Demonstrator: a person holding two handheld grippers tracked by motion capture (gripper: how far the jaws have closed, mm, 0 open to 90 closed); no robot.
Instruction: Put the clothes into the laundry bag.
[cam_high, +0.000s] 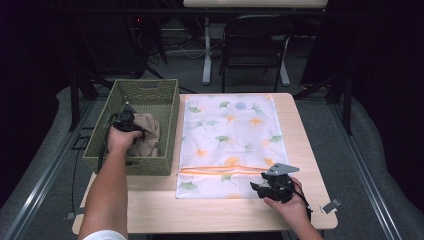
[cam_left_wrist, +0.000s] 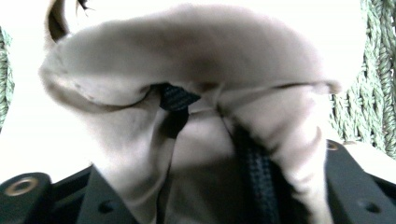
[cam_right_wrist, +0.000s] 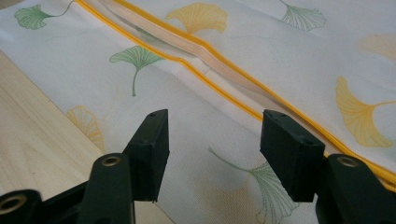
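Note:
A beige cloth (cam_high: 150, 132) lies bunched inside a green woven basket (cam_high: 145, 84) at the table's left. My left gripper (cam_high: 126, 120) reaches down into the basket onto that cloth. In the left gripper view the beige cloth (cam_left_wrist: 201, 46) drapes over and between the jaws of my left gripper (cam_left_wrist: 215, 126), which stand partly apart with loose folds between them. A white mesh bag (cam_high: 230, 130) printed with ginkgo leaves lies flat mid-table, its orange zipper (cam_high: 225, 170) near the front. My right gripper (cam_high: 257, 187) rests open on the bag (cam_right_wrist: 280, 60), just short of the zipper (cam_right_wrist: 187, 60).
Bare wooden table (cam_high: 210, 212) runs along the front edge and right of the bag. A small clip (cam_high: 331, 205) sits at the front right corner. A black chair (cam_high: 252, 45) and a table leg stand beyond the far edge.

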